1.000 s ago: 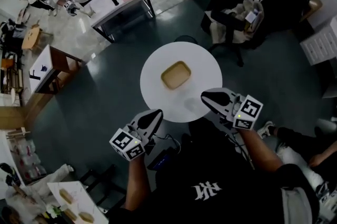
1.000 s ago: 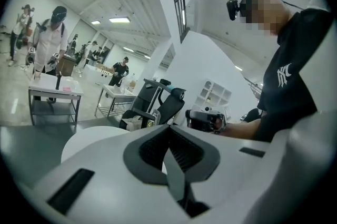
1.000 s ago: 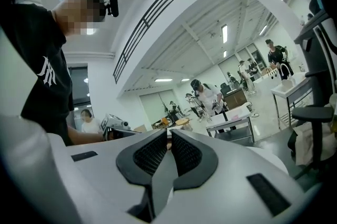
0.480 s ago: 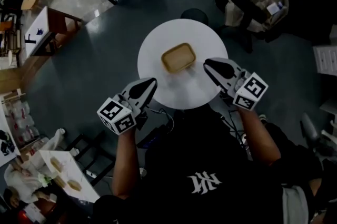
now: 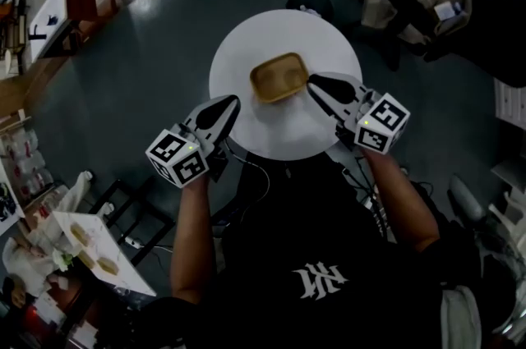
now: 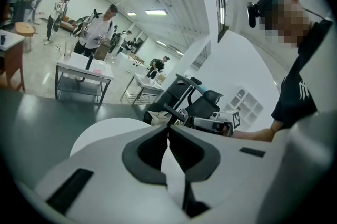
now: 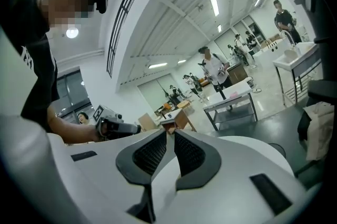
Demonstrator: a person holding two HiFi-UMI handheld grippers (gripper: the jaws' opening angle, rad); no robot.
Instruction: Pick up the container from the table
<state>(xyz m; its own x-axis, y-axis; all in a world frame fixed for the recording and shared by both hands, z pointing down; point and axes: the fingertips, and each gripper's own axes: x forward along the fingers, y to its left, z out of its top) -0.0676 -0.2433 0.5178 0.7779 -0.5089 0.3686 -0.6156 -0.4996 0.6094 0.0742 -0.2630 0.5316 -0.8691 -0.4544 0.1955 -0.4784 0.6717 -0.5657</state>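
A shallow tan container [image 5: 279,78] lies in the middle of the round white table [image 5: 243,52]. My left gripper [image 5: 233,101] hovers over the table's near left edge, shut and holding nothing; its closed tips [image 6: 168,128] point across the table top [image 6: 100,130]. My right gripper [image 5: 315,83] is just right of the container, close to its near right corner. Its jaws [image 7: 169,132] are opening, with a narrow slit between the pads and nothing in it. Neither gripper view shows the container. Each gripper view shows the other gripper: the right one [image 6: 216,123] and the left one [image 7: 113,125].
A black chair with bags [image 5: 427,2] stands beyond the table at the right, and a dark round stool [image 5: 310,4] at its far edge. Wooden desks [image 5: 66,6] are at the far left. Several people work at tables [image 6: 84,67] in the background.
Both grippers have moved forward and down toward the table. The right one has come from the table's near right edge up beside the container. The left one has reached the near left edge.
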